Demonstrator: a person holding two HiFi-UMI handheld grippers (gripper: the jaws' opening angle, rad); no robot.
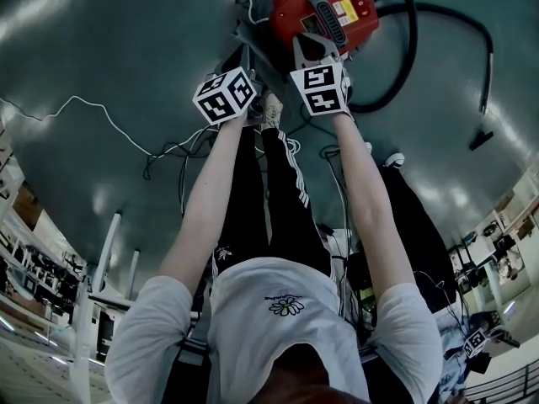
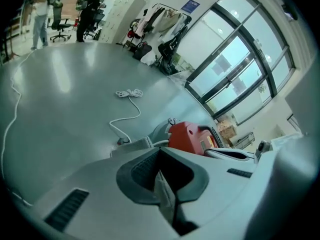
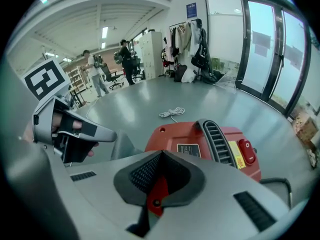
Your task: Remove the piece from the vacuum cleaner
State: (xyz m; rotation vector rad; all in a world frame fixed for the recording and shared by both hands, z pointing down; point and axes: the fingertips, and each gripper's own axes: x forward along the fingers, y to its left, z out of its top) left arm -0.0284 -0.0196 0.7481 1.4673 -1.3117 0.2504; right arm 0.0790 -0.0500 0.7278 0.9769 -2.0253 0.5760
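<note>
The red vacuum cleaner (image 1: 324, 11) lies on the floor at the top of the head view, with a black grille and a red switch (image 3: 246, 151) on top. My left gripper (image 2: 161, 154) is shut on a thin grey strip (image 2: 165, 194) that runs between its pads; a grey part (image 2: 132, 145) of the cleaner lies just beyond. My right gripper (image 3: 161, 156) is shut on a red tab (image 3: 157, 194) with a small hole, right at the cleaner's near edge. The left gripper (image 3: 75, 129) also shows in the right gripper view, close on the left.
A black hose (image 1: 404, 49) loops from the cleaner to the right. A white cord (image 1: 84, 108) trails over the floor at the left, and a coiled white cable (image 2: 129, 93) lies farther out. My shoe (image 1: 271, 108) stands between the grippers. People (image 2: 90, 9) stand far back.
</note>
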